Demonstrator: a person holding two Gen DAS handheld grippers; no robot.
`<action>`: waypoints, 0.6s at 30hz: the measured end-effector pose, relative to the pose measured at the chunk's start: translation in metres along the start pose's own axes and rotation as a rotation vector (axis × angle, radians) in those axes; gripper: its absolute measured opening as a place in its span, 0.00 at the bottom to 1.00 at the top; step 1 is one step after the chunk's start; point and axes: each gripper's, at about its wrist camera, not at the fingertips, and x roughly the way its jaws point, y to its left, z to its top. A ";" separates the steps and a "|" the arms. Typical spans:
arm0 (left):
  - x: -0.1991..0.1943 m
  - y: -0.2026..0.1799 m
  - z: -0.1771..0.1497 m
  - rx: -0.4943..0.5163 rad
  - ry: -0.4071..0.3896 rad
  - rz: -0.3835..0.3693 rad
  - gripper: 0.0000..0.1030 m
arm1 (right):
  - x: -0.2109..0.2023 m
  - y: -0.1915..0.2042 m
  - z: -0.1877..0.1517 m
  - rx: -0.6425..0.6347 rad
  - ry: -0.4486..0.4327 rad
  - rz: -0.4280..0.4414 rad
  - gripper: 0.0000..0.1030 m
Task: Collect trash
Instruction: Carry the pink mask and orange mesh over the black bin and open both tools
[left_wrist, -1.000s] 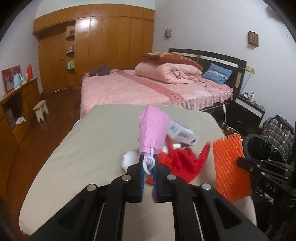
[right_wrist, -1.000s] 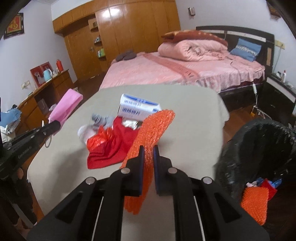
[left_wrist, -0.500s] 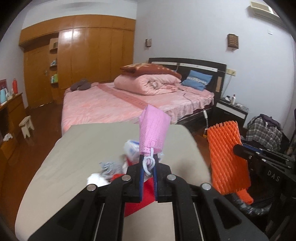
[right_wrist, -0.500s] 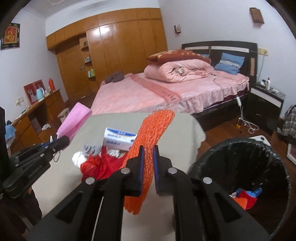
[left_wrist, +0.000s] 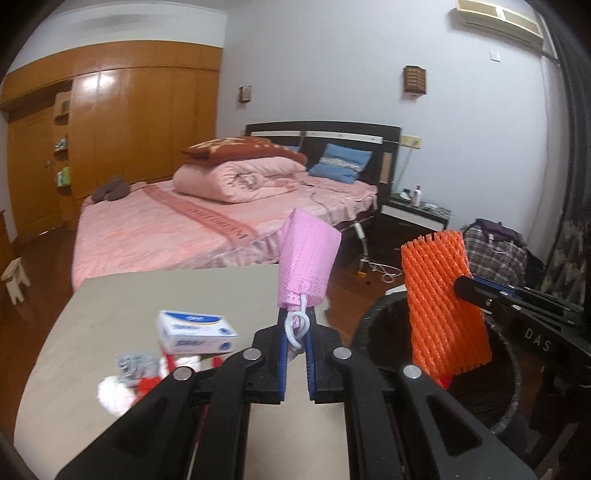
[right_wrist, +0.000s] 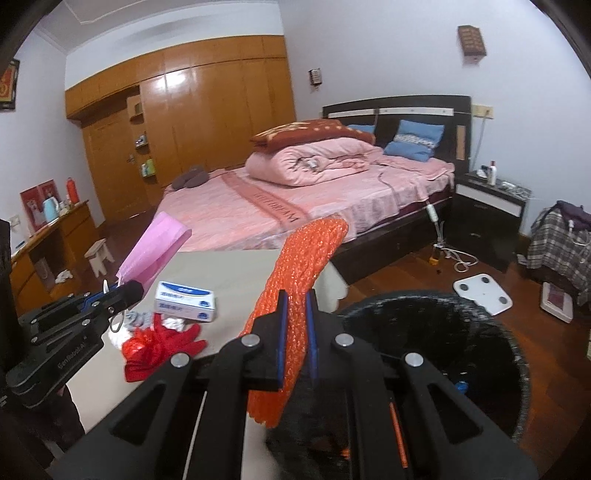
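The left gripper (left_wrist: 295, 328) has its jaws pressed on the lower end of a pink mask (left_wrist: 308, 264), with the white ear loop (left_wrist: 296, 326) hanging between the blue pads. The mask stands upright above the fingertips, toward 12 o'clock in the left wrist view. The right gripper (right_wrist: 295, 306) has its jaws pinching an orange foam net (right_wrist: 295, 291) near the middle of its length; one end rises toward 1 o'clock and the other end hangs down below the jaws.

In the left wrist view the orange net is at 3 o'clock, over the opening of a black trash bin (left_wrist: 511, 373). In the right wrist view the bin (right_wrist: 517, 354) is at 4 o'clock, just beside the edge of the table (right_wrist: 236, 269). Something small and coloured lies inside it, but it is too dark to tell what.

On the table, at 9 o'clock from the right gripper, lies a white and blue box (right_wrist: 184, 301). Touching its front side there is a red glove (right_wrist: 162, 349), with a grey scrap (right_wrist: 138, 317) and a white crumpled piece (right_wrist: 118, 334) just beside it.

Behind the table, at 12 o'clock, stands a bed (right_wrist: 314, 199) with a folded pink quilt (right_wrist: 314, 160).
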 end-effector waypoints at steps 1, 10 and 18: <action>0.003 -0.007 0.002 0.008 -0.001 -0.015 0.08 | -0.002 -0.004 -0.001 0.001 -0.002 -0.006 0.08; 0.025 -0.056 0.008 0.059 0.004 -0.109 0.08 | -0.017 -0.050 -0.005 0.024 -0.016 -0.093 0.08; 0.048 -0.099 0.008 0.108 0.032 -0.193 0.08 | -0.022 -0.087 -0.017 0.059 -0.006 -0.165 0.08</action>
